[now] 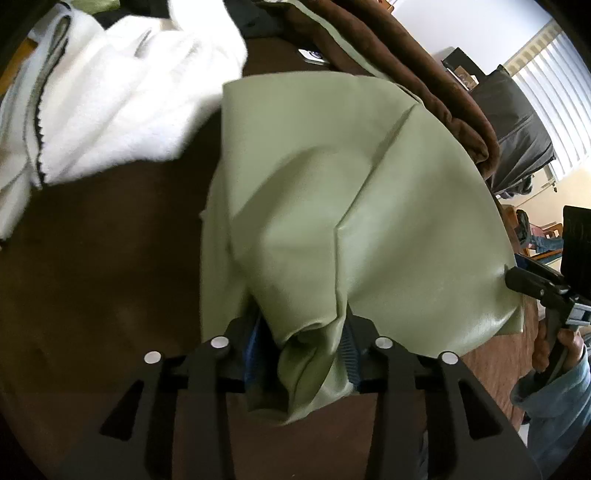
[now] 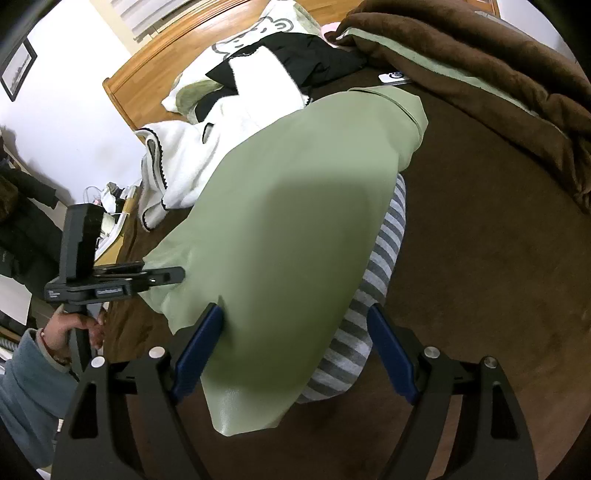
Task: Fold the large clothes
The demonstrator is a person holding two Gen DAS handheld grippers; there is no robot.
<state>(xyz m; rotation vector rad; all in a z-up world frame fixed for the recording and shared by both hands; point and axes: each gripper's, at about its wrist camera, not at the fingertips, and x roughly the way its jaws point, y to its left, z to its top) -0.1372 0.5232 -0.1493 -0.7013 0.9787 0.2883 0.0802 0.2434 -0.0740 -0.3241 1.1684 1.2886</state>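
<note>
1 white fleece [image 1: 110, 92] nr green garment [image 1: 332, 192]

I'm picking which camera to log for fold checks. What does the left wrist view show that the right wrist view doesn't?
Left wrist only: the left tongs shut on a bunched edge of the green garment, window blinds, and a dark bag beside them.

Right wrist only: the right tongs open around the garment's edge, a grey striped lining under it, the wooden headboard, a bear-print pillow, and a framed picture.

Both: the green garment, white fleece, brown blanket, a phone, and the brown bedspread.
</note>
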